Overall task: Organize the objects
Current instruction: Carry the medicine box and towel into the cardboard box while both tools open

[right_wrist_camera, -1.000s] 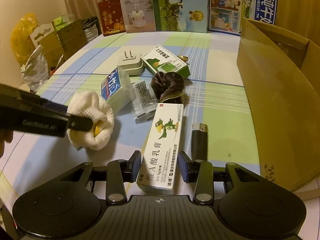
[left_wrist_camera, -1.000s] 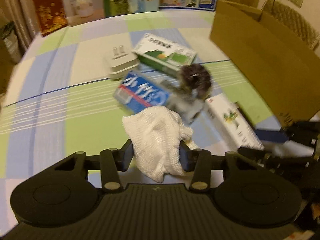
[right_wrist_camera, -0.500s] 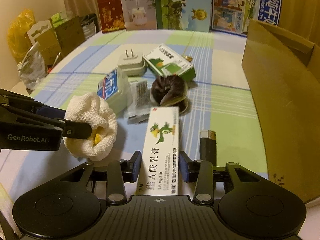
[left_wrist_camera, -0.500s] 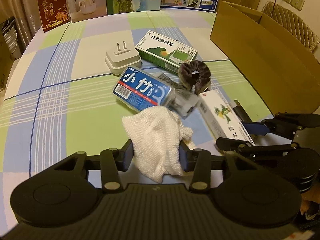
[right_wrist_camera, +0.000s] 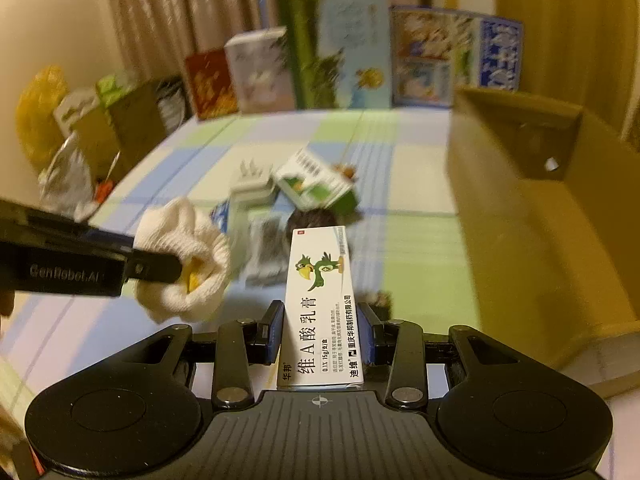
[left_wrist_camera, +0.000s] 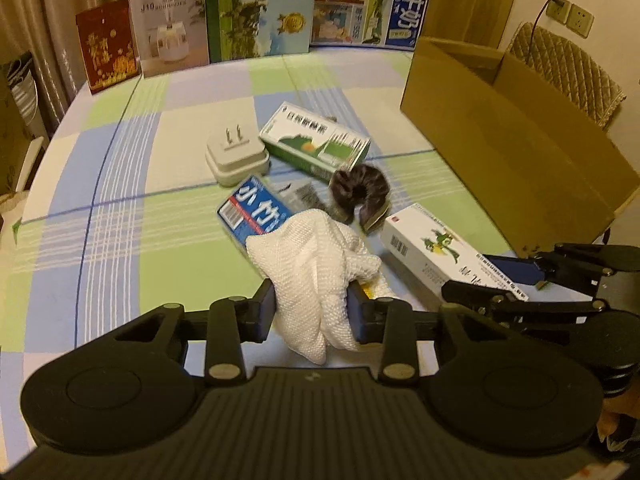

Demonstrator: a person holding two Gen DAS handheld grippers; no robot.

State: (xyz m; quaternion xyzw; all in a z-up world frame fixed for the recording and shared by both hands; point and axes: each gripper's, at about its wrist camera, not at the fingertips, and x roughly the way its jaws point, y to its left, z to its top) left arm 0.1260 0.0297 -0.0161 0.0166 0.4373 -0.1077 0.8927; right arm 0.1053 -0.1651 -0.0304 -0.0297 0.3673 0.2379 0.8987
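My left gripper is shut on a white mesh cloth bundle and holds it above the table; the bundle also shows in the right wrist view. My right gripper is shut on a white ointment box with a green bird and holds it lifted; the box also shows in the left wrist view. An open cardboard box stands at the right, also in the right wrist view.
On the checked tablecloth lie a white plug adapter, a green medicine box, a blue box, a dark hair scrunchie and a foil sachet. Upright cartons line the far edge.
My right gripper has lifted the ointment box off the table; the lighter beside it has dropped out of sight. My left gripper has risen slightly with the cloth bundle.
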